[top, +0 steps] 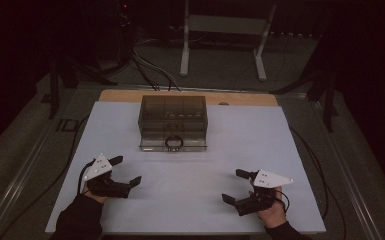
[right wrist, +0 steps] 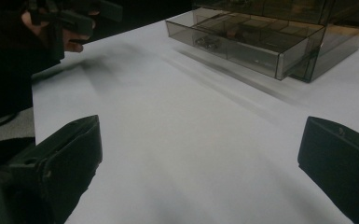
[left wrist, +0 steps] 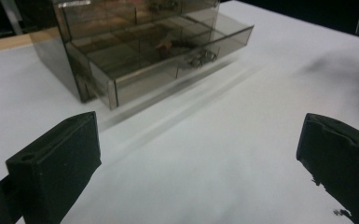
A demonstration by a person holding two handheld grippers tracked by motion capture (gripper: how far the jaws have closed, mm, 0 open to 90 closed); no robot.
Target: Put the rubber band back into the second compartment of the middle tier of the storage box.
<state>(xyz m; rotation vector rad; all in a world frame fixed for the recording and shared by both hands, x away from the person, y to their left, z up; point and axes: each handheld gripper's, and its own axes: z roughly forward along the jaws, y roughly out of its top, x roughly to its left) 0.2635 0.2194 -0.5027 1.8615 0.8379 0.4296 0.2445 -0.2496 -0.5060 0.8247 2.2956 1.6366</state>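
Toward the far middle of the white table (top: 130,125) stands a smoky, see-through drawer box (top: 173,114), its bottom drawer (left wrist: 177,58) pulled a little way out toward the person. A dark ring handle (top: 174,142) sits at the front of that drawer in the high view, and small, indistinct items lie in its divided compartments; what they are cannot be told. Nearer the person, well apart from the box, the left tongs (top: 128,171) are held low over the table at the left, jaws spread wide with nothing between them. The right tongs (top: 234,186) are held at the right, likewise spread wide and holding nothing. Each carries a grey three-cornered plate on top, and a dark sleeve shows at each wrist. Beyond the white surface a strip of bare wood (top: 240,98) edges the table, and past it a white metal frame (top: 223,30) stands on the dim floor among cables.
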